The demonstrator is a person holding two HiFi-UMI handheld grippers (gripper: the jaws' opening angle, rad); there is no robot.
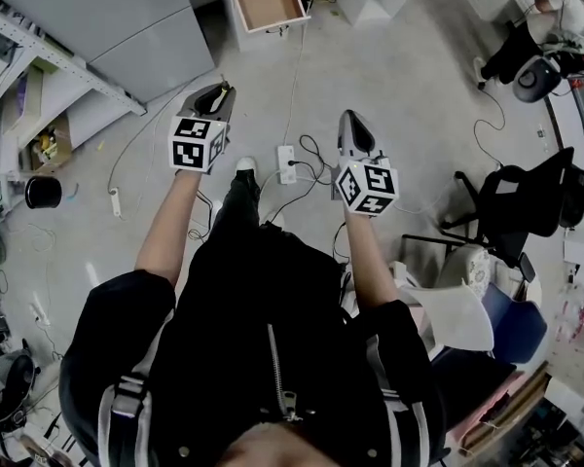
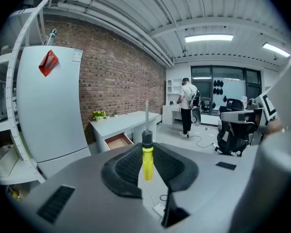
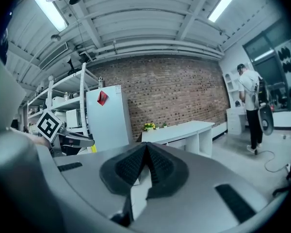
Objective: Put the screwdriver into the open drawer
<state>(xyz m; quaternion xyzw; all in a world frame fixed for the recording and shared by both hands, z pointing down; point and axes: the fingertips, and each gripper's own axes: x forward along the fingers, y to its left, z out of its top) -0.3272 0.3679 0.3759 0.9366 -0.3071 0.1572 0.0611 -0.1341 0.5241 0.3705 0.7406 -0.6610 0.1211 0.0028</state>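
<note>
A screwdriver (image 2: 146,149) with a yellow handle and a black collar stands upright between my left gripper's (image 2: 146,165) jaws, its metal shaft pointing up and ahead. In the head view the left gripper (image 1: 214,98) is held out over the floor, shut on the screwdriver (image 1: 217,92). The open drawer (image 1: 268,1), with a brown bottom, juts from a white desk straight ahead; it also shows as the open drawer (image 2: 117,141) in the left gripper view. My right gripper (image 1: 354,127) hangs to the right with its jaws closed on nothing (image 3: 145,152).
A grey cabinet (image 1: 127,27) and metal shelving (image 1: 24,95) stand at the left. A power strip (image 1: 286,163) and cables lie on the floor between the grippers. Office chairs (image 1: 511,207) crowd the right. A person (image 2: 186,106) stands far off by the windows.
</note>
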